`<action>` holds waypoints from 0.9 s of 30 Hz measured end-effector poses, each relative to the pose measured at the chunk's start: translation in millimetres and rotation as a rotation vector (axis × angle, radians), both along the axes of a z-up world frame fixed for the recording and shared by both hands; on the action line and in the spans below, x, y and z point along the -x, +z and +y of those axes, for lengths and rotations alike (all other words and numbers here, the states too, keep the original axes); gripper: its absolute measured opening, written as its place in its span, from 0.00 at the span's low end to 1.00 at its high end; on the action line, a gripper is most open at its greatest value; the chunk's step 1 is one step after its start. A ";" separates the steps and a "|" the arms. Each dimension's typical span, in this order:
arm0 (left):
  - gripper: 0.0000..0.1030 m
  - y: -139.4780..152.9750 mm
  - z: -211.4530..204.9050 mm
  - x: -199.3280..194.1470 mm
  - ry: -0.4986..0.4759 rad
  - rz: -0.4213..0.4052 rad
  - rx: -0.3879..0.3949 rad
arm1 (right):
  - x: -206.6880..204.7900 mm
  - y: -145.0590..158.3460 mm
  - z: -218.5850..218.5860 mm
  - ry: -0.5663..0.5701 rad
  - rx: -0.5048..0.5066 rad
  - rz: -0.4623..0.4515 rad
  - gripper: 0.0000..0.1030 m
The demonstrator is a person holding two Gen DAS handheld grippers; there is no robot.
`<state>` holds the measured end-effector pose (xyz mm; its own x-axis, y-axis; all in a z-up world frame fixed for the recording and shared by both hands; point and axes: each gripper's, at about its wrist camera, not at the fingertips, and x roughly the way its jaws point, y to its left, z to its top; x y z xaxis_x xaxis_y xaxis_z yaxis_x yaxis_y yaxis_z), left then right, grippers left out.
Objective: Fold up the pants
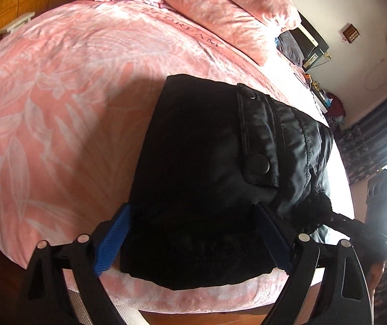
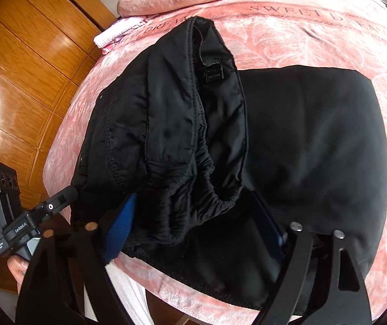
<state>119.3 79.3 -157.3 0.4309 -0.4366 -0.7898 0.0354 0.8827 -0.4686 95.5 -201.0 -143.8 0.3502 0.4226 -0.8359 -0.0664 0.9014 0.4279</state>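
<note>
One pair of black pants (image 1: 198, 178) is seen lying folded on the bed (image 1: 44, 103), close to its near edge, with a narrow strip of pink cover left between the cloth and the drop-off. The pants' near hem is framed by the left gripper (image 1: 193, 233), whose jaws are held wide apart on either side of the fabric; whether the blue pads (image 1: 113, 239) touch the cloth cannot be told. The gathered waistband (image 2: 201, 124) is seen bunched on top of the pile in the right view, its elastic end hanging between the jaws of the right gripper (image 2: 201, 224), which are likewise spread apart. Wide open cover is left beyond and to the left of the pants. The bed is covered in a pink leaf-patterned blanket printed with "SWEET DREAM". Two pink pillows (image 1: 220, 8) are stacked at the head. A wooden wardrobe (image 2: 20, 75) stands beside the bed, and curtains (image 1: 377, 132) hang by a bright window.
</note>
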 end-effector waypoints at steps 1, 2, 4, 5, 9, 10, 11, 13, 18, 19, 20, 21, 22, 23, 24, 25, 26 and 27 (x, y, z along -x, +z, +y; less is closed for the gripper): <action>0.89 -2.5 0.8 0.4 0.002 0.009 0.003 | -0.8 -2.4 2.4 0.012 -0.017 0.006 0.51; 0.89 -4.3 0.4 1.1 0.003 0.013 0.001 | -2.3 -3.5 4.8 0.004 -0.014 0.004 0.42; 0.90 -6.1 -1.5 2.2 0.003 0.009 -0.008 | -0.1 -0.9 9.1 0.004 0.012 -0.026 0.33; 0.90 -5.5 -2.4 3.3 0.003 0.006 -0.012 | 1.4 2.5 11.3 0.007 0.024 -0.040 0.31; 0.90 -1.9 -0.6 4.3 0.026 0.008 0.006 | 11.0 26.2 16.8 0.017 0.042 -0.107 0.27; 0.90 1.1 -0.3 5.1 0.031 -0.001 0.014 | 13.2 33.8 15.3 0.018 0.026 -0.125 0.27; 0.90 4.6 -0.3 6.3 0.034 -0.013 0.015 | 15.3 43.0 13.3 0.019 0.004 -0.143 0.26; 0.90 14.6 -3.5 8.4 0.027 -0.041 0.007 | 19.7 59.2 9.4 0.023 -0.027 -0.172 0.26; 0.90 36.2 -12.4 10.1 0.005 -0.093 0.011 | 32.5 88.3 -3.4 0.020 -0.031 -0.219 0.26; 0.90 39.2 -14.8 9.7 0.003 -0.097 0.012 | 35.8 92.1 -8.0 0.013 -0.033 -0.224 0.26; 0.90 41.9 -17.7 9.2 -0.001 -0.101 0.011 | 38.1 96.5 -13.3 0.007 -0.031 -0.231 0.26; 0.90 43.8 -21.1 8.8 -0.009 -0.105 0.010 | 41.2 99.9 -19.9 -0.002 -0.029 -0.240 0.26; 0.90 45.5 -24.6 8.3 -0.017 -0.108 0.005 | 43.8 104.1 -26.2 -0.009 -0.025 -0.245 0.26; 0.90 46.9 -28.7 8.6 -0.023 -0.111 -0.002 | 47.2 107.0 -34.8 -0.019 -0.021 -0.247 0.26; 0.90 48.1 -33.3 8.1 -0.033 -0.115 -0.008 | 49.7 108.8 -42.2 -0.033 -0.017 -0.249 0.26; 0.90 49.4 -37.7 8.2 -0.041 -0.118 -0.013 | 52.0 109.8 -49.9 -0.044 -0.011 -0.248 0.26; 0.90 50.1 -42.2 7.7 -0.047 -0.118 -0.020 | 52.2 111.4 -55.8 -0.051 -0.003 -0.242 0.26; 0.90 50.5 -46.6 6.9 -0.051 -0.119 -0.030 | 54.8 110.0 -62.7 -0.060 0.006 -0.236 0.26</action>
